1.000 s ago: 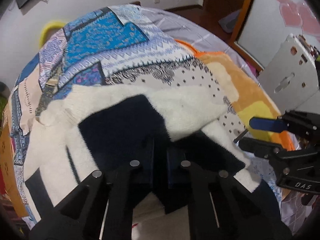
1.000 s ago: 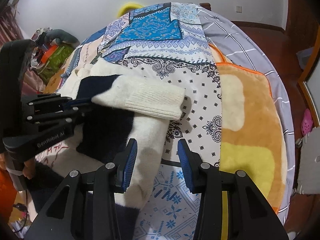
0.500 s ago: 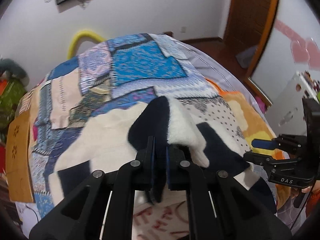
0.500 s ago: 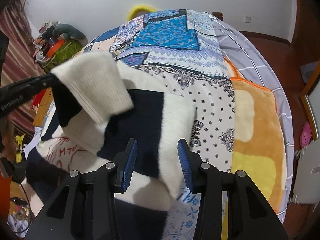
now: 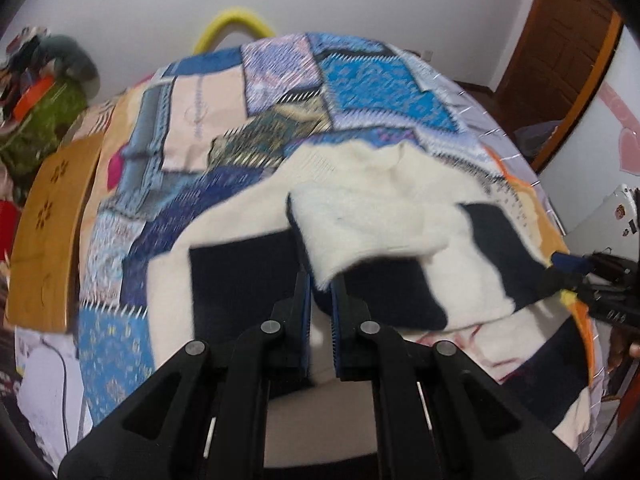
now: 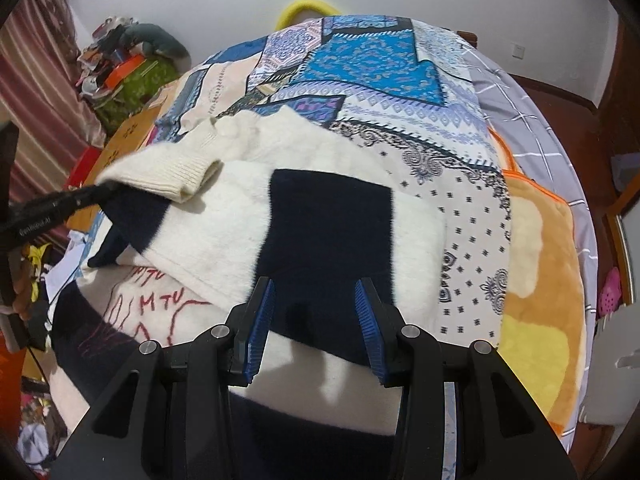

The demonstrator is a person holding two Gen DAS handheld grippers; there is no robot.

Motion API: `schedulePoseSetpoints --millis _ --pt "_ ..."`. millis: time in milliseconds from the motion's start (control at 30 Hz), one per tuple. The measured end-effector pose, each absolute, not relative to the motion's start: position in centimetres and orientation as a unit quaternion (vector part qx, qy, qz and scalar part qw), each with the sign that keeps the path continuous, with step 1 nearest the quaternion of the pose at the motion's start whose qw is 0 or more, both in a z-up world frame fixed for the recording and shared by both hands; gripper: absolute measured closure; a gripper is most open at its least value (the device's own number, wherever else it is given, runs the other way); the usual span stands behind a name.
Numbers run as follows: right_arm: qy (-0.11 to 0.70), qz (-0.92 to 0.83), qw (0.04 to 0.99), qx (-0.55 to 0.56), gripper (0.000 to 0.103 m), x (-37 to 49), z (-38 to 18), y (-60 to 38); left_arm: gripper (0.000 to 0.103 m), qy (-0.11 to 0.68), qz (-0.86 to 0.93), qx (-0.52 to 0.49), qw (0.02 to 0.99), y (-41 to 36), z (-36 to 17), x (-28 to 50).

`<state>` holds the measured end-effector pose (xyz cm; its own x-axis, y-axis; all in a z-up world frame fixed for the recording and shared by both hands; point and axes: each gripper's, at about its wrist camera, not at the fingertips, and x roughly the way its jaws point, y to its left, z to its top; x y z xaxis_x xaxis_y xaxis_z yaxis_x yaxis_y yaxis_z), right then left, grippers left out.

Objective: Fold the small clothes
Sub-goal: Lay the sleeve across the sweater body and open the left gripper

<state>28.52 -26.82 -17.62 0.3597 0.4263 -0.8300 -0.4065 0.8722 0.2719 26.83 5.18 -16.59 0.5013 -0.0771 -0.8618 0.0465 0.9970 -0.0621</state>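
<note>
A cream sweater [image 5: 400, 200] with navy blocks lies spread on the bed, with red lettering near its front edge [image 6: 152, 304]. My left gripper [image 5: 320, 292] is shut on the ribbed cream sleeve cuff [image 5: 352, 232] and holds it lifted above the sweater's body. From the right wrist view the left gripper [image 6: 106, 190] comes in at the left edge with the cuff [image 6: 168, 168] in it. My right gripper [image 6: 316, 312] stands open just over a navy block [image 6: 328, 216], its blue pads apart with nothing pinched. It also shows at the right edge of the left wrist view [image 5: 560, 270].
The patchwork bedspread [image 6: 372, 52] covers the bed, with an orange and yellow blanket [image 6: 540, 280] on its right side. A wooden board [image 5: 48, 232] lies along the left edge. Piled clutter [image 6: 120, 52] and a yellow hoop [image 5: 232, 24] stand by the far wall.
My left gripper has carried the sleeve from the sweater's right side across its body toward the left, lifting it. The right gripper has drifted a little over the navy block, still open.
</note>
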Motion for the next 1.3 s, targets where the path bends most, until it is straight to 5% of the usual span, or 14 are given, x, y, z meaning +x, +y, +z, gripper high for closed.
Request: schedulePoseSetpoints --millis 333,500,533,1067,1300 --pt "0.511 0.253 0.822 -0.007 0.065 28.4 -17.5 -25.1 0.091 0.534 -0.032 -0.023 0.844 7.7 -19.7 25.9" --pt "0.514 0.252 0.820 -0.009 0.065 28.5 -17.7 -24.7 0.048 0.521 -0.022 0.011 0.853 7.1 -19.5 26.0" --pt "0.515 0.252 0.820 -0.010 0.065 28.4 -17.7 -24.6 0.046 0.516 -0.020 0.019 0.856 6.8 -19.3 26.1" --pt "0.517 0.256 0.817 -0.012 0.065 28.7 -17.9 -24.2 0.046 0.490 0.001 0.071 0.869 4.1 -19.4 30.0" --pt "0.520 0.249 0.817 -0.010 0.065 29.0 -18.0 -24.6 0.064 0.486 0.037 0.025 0.873 7.3 -19.0 30.5"
